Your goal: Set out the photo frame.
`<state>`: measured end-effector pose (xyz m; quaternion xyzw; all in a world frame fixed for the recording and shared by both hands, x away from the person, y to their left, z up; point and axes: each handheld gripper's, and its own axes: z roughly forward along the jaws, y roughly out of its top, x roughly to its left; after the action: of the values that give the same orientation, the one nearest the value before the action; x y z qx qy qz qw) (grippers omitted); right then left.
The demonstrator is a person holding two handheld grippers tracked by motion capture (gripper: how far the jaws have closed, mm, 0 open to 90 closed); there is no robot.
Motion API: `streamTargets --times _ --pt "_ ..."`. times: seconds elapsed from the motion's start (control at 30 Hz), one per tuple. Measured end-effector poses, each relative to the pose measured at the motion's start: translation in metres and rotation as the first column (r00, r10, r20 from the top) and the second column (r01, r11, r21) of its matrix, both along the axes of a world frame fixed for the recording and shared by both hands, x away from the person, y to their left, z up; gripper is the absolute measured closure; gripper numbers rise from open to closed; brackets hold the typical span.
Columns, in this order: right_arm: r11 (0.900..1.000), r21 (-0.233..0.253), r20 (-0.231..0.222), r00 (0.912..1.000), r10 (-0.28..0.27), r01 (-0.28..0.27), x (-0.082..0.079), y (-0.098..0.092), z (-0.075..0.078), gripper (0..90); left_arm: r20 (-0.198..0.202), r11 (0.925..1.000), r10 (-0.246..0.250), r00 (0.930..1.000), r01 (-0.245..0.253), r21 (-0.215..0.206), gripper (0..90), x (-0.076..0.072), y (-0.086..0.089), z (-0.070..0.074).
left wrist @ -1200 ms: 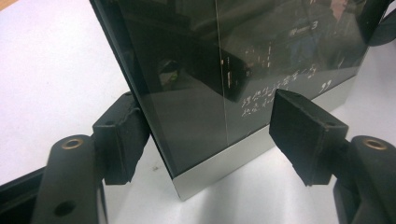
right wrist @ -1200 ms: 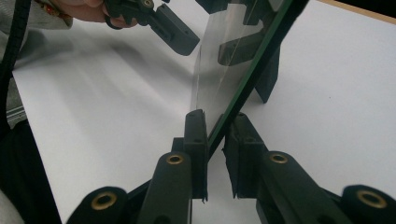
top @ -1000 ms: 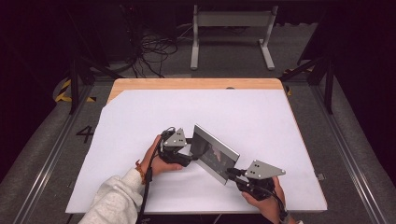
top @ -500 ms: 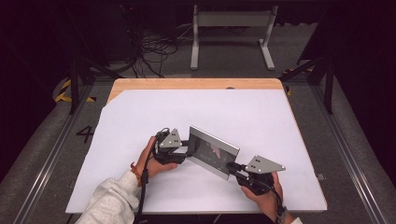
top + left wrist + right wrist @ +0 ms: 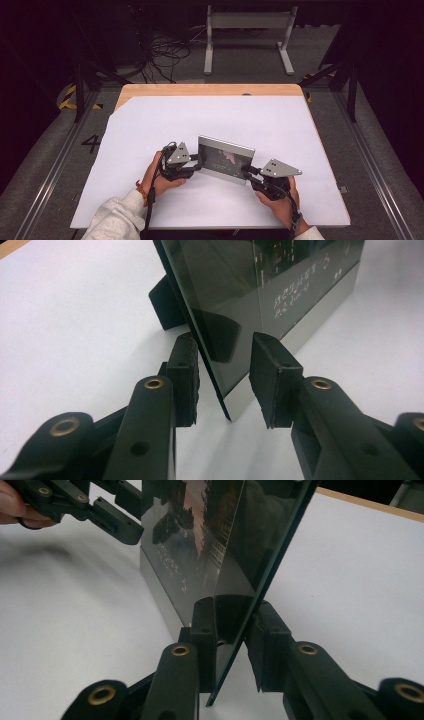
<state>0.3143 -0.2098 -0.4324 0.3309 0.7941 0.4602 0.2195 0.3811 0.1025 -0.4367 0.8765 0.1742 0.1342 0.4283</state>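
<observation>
I've got the photo frame (image 5: pixel 225 160) upright at lower centre of the desk (image 5: pixel 150 125). Right tool (image 5: pixel 232 635) clenched on its edge; left tool (image 5: pixel 225 385) released, straddling it. Left to do, imo: let go w/o tipping.

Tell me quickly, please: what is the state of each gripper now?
Left gripper: open, its jaws on either side of the picture frame edge, with gaps visible.
Right gripper: appears shut on the frame's other edge.
</observation>
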Motion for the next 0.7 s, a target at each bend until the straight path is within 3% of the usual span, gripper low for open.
streamTargets --times 0.53,0.7 --pt "1.0 0.0 0.012 0.9999 -0.008 0.008 0.013 0.002 -0.001 70.5 0.005 0.9997 0.026 0.9996 -0.026 -0.002 65.5 -0.005 0.002 -0.001" --pt "0.999 -0.051 0.021 0.9996 -0.018 0.019 0.008 0.003 -0.002 72.5 0.014 0.9992 0.04 0.9991 -0.04 0.005 62.4 -0.006 -0.002 -0.004"
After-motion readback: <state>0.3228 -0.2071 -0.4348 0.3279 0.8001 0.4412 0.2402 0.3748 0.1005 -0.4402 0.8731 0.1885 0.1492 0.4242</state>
